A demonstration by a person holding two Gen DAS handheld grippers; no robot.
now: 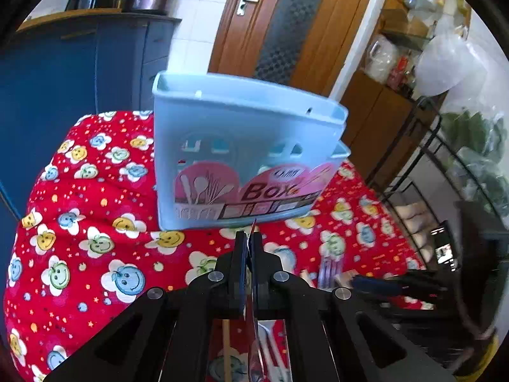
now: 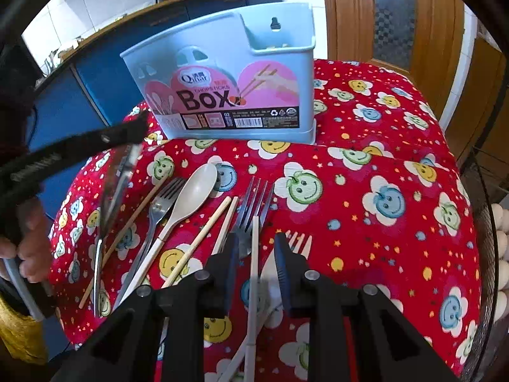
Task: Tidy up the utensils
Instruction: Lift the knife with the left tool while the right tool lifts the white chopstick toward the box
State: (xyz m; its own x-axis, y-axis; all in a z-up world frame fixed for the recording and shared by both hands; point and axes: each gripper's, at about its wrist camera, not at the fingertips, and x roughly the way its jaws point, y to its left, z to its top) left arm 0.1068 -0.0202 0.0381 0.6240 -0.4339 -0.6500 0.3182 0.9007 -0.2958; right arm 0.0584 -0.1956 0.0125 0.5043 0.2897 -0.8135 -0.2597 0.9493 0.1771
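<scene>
Left gripper (image 1: 249,238) pinched a metal utensil (image 2: 106,197) thinly — could swivel, miss the box (image 1: 241,146). Right gripper (image 2: 256,245) hung released near it.

Your left gripper (image 1: 249,238) is clamped on a thin metal utensil (image 1: 253,286) whose working end you cannot identify: its lower part runs out of the left wrist view, and in the right wrist view it is a motion-blurred streak. In that right view your own gripper (image 2: 256,245) hides the handles of the dark fork (image 2: 254,200) and the white fork (image 2: 297,243). The inside of the blue box (image 2: 222,73) is too dim to read.
</scene>
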